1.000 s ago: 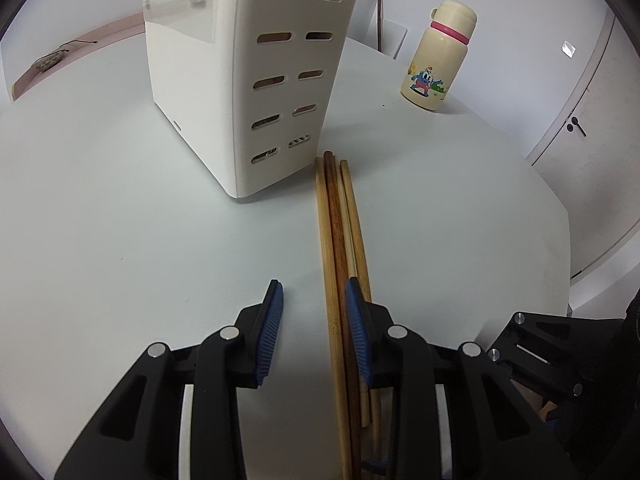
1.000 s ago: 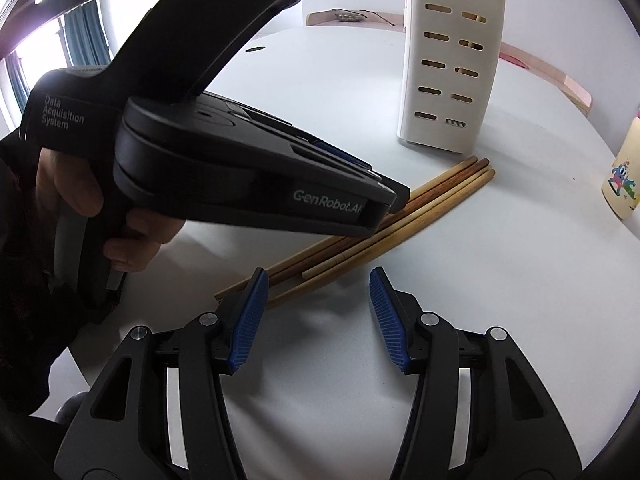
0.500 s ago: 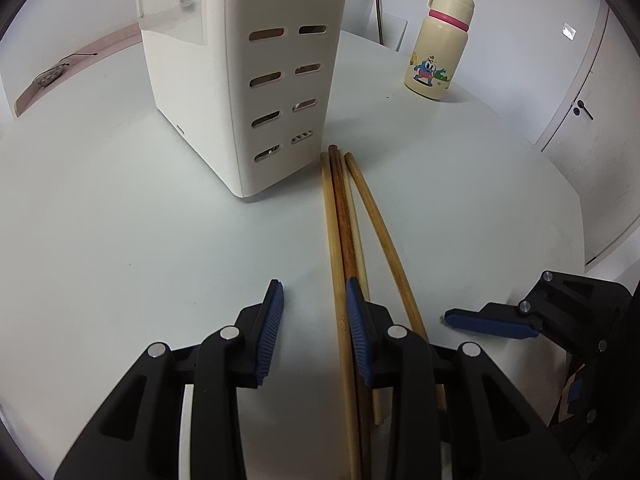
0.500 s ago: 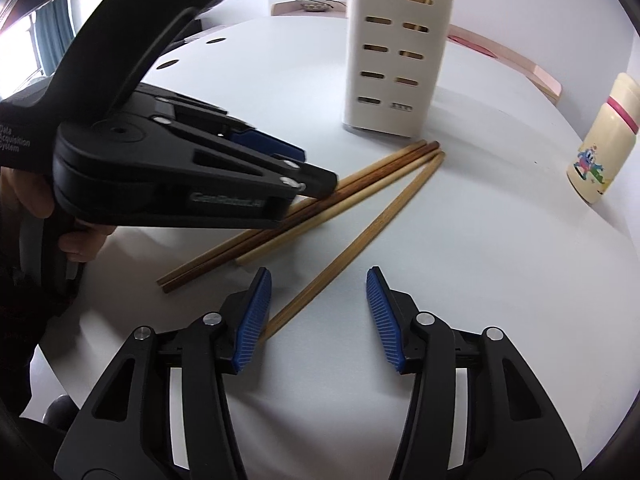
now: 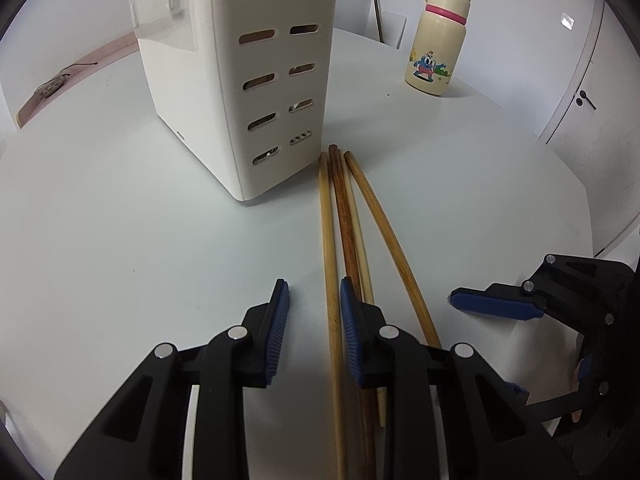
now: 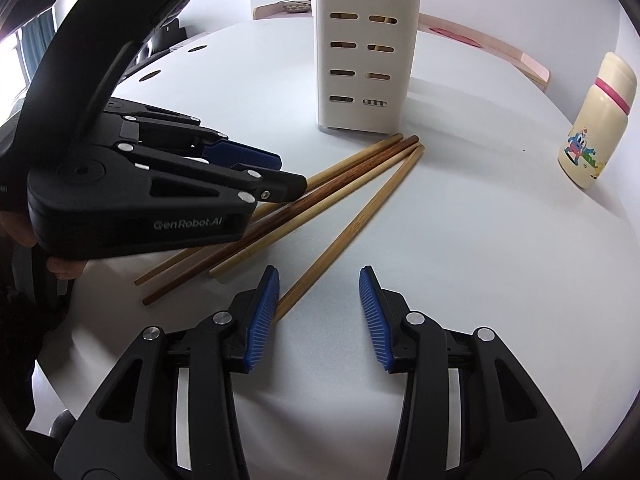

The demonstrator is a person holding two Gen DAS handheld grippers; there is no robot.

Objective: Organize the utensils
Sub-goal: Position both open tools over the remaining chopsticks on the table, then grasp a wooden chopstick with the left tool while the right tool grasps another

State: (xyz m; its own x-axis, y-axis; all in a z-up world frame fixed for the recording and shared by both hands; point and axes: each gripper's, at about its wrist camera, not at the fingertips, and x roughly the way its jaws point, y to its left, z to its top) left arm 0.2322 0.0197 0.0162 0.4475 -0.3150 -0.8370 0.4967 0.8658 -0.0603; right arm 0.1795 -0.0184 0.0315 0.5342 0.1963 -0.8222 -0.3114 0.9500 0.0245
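Left gripper (image 5: 312, 312) closing around one chopstick (image 5: 329, 248) (pads not yet touching); right gripper (image 6: 318, 300) closing, empty: centre first.

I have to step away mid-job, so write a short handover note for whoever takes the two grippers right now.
Left gripper: jaws closing, one light chopstick between them, not yet pinched.
Right gripper: jaws closing, the splayed chopstick lies by its left pad, not gripped.
Things: four chopsticks flat on the white table, far ends near the base of the slotted holder; dark chopstick and pale chopstick lie beside the first.
Done: one stick fanned apart from the bundle.
Left: grip each stick and stand it in the holder. The bottle is not part of the job.
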